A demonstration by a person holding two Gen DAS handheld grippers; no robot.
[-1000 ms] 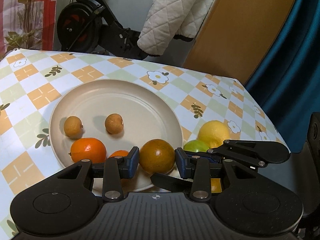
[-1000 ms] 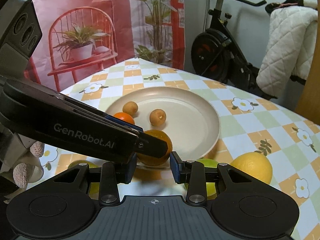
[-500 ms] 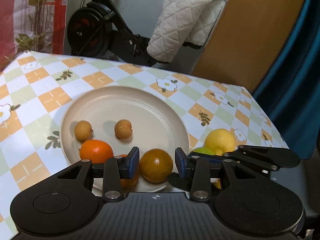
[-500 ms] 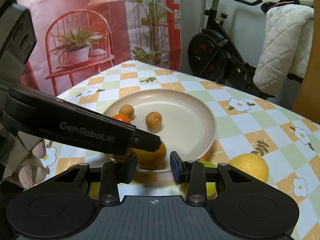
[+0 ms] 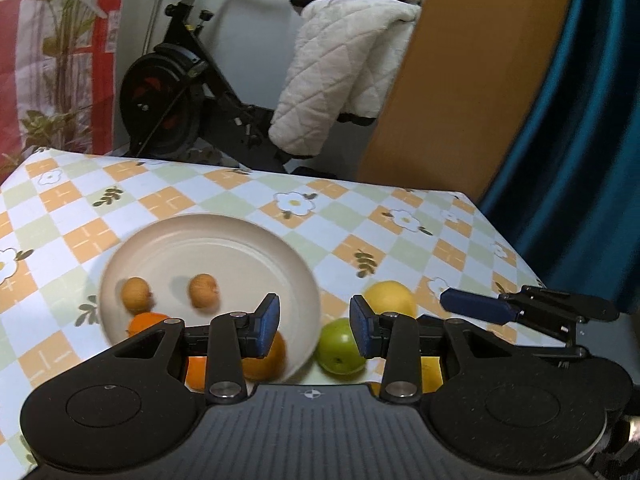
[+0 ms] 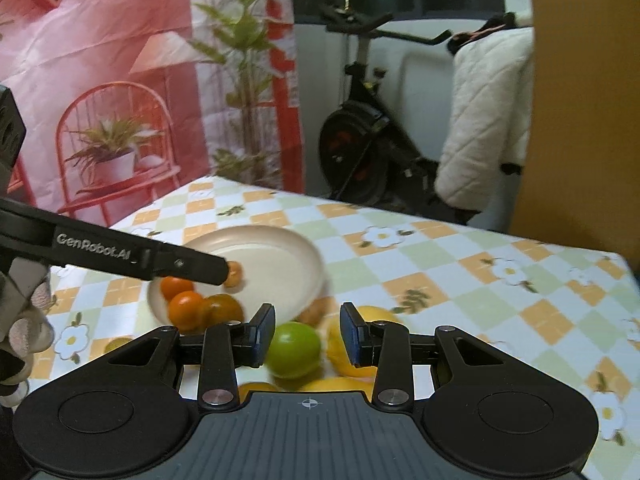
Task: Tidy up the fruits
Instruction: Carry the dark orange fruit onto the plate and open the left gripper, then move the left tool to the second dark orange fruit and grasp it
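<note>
A cream plate holds two small brown fruits, an orange and a brownish orange at its near rim. A green fruit and a lemon lie on the cloth right of the plate. My left gripper hovers open above the plate's near right rim, with nothing between its pads. My right gripper is open too, over the green fruit and lemon without touching them. One right finger shows at the right in the left wrist view.
The table wears a checked flower cloth, and its right edge drops off near a blue curtain. An exercise bike draped with a white quilted cover stands behind. More yellow fruit lies close under the right gripper. A hand holds the left gripper.
Both grippers have pulled back and risen, so the plate looks smaller and farther. The brownish orange, earlier seen between the left jaws, now lies low left of them. The right gripper has shifted toward the green fruit.
</note>
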